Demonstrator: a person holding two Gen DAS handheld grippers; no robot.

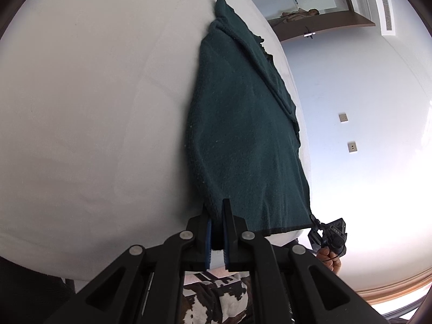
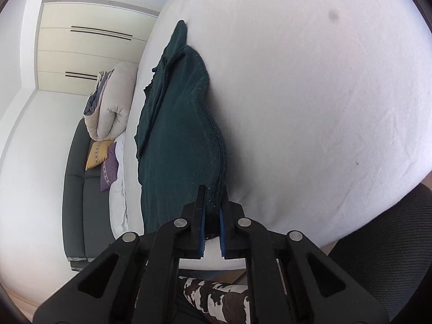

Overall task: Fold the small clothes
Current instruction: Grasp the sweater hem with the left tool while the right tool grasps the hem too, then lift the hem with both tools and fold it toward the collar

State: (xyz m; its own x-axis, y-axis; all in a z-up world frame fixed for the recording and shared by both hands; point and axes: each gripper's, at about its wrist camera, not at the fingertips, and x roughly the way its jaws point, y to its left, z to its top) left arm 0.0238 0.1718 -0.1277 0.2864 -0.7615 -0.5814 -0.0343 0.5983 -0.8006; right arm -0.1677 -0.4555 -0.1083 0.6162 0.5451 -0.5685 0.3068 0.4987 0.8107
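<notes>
Left wrist view: dark green garment (image 1: 243, 124) is pinched at its near corners, centre frame, on the white surface (image 1: 81, 108).
Left gripper (image 1: 216, 210) and right gripper (image 2: 213, 202) are clamped on cloth; corners should be carried level so edges meet.

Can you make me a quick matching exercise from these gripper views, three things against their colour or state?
Things:
1. garment
2. left gripper
3. bed sheet

Descriptions:
A. white, spread under the cloth
B. dark green, lying partly folded
C. black with blue pads, clamped on a cloth corner

Pairs: 1-B, 2-C, 3-A
</notes>
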